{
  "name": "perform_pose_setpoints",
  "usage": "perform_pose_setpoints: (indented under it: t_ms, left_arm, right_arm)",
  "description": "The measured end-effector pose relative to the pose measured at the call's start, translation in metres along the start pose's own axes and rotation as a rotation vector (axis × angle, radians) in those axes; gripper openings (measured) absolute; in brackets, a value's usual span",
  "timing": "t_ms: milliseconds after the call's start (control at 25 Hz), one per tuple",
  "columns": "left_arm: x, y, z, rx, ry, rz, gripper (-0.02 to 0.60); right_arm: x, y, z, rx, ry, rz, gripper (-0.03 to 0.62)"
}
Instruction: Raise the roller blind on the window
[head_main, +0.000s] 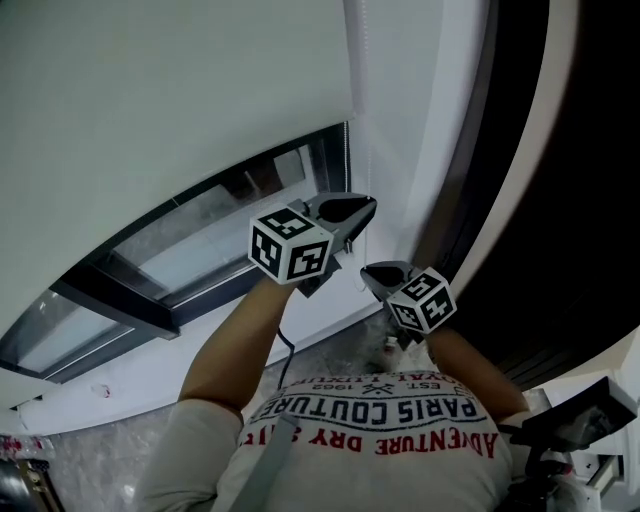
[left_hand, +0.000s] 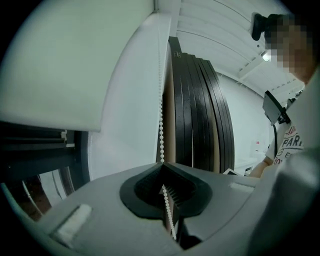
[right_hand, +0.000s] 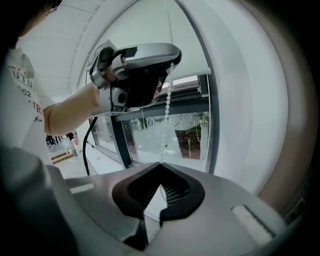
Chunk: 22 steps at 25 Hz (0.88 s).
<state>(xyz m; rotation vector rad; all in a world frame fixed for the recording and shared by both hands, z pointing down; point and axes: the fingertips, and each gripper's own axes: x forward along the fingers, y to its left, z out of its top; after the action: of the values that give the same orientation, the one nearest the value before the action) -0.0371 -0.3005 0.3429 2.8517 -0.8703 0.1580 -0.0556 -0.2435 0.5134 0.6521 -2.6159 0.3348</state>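
Now | left gripper (left_hand: 163, 166) clamped on bead chain (left_hand: 160, 127) | right gripper (right_hand: 160, 165) closed below, seemingly pinching it too

Black panels (left_hand: 200, 115) stand upright; printed T-shirt (head_main: 380, 425).

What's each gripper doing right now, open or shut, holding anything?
Left gripper: closed on the bead chain.
Right gripper: closed; the bead chain runs down to its tip, but a grip cannot be confirmed.
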Motion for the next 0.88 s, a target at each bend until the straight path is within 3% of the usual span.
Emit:
perform_pose_setpoints:
  t_ms: [280,480,600,880]
  left_arm:
    - [0.003,-0.008,-0.027,0.03,0.043,0.02,0.006]
    - [0.001,-0.014,-0.028,0.041,0.053,0.031,0.006]
    - [0.0,-0.014,-0.032,0.039,0.056,0.028,0.006]
    - [0.001,-0.016,-0.035,0.023,0.042,0.012,0.006]
  right_arm:
    - [0.005,-0.006,-0.027,0.013,0.06,-0.013,0.005]
    - [-0.003,-0.013,-0.025,-0.06,0.053,-0.037,0.008]
    - [-0.016,-0.015,-0.007,-0.019,-0.015,-0.019,0.091]
    - [-0.071,-0.035,0.078,-0.063,-0.206,-0.086,0.107]
